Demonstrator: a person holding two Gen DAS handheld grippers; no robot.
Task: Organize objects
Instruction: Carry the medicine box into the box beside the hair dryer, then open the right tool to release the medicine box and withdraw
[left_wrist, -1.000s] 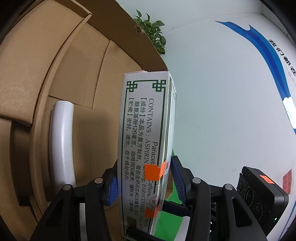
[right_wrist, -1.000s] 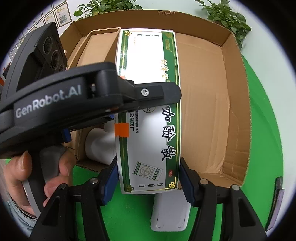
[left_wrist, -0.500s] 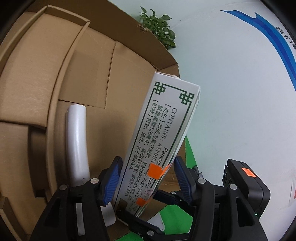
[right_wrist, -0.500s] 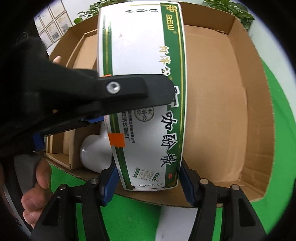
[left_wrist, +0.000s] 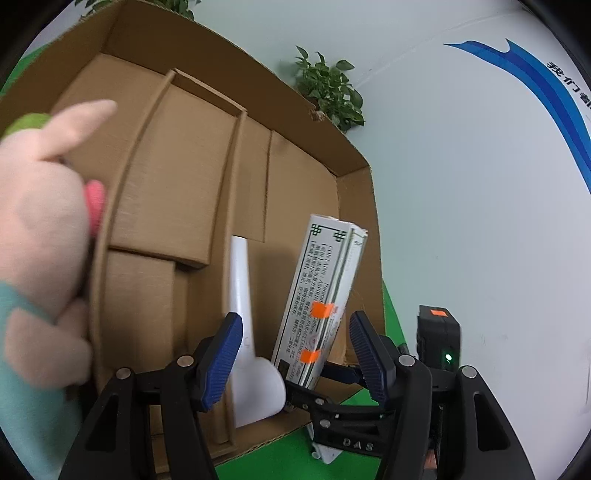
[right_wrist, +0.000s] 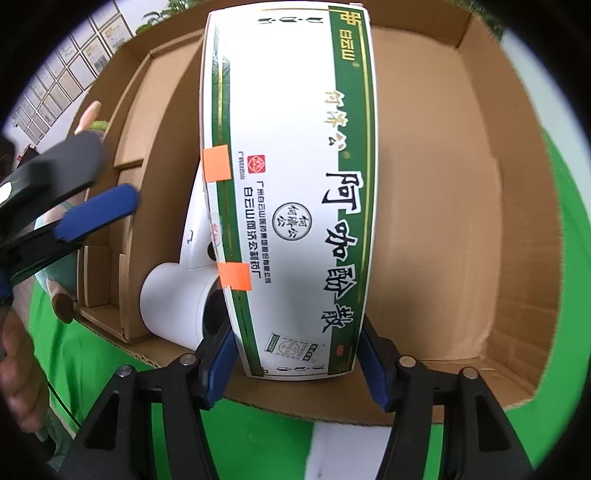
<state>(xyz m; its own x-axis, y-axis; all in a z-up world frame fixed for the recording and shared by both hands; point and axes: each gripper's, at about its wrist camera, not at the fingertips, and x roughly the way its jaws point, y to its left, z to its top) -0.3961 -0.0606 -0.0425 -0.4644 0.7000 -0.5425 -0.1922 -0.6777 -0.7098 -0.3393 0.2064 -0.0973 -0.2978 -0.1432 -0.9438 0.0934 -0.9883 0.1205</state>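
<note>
1 med box, 1 white device, 1 carton.

Left wrist view: low at near edge of cardboard box, facing in along its fingers, tilted up toward wall. Right wrist view: very close, looking down into same box. Shared: medicine carton, white device, box interior.

Medicine box in carton (thermometer left) —
</note>
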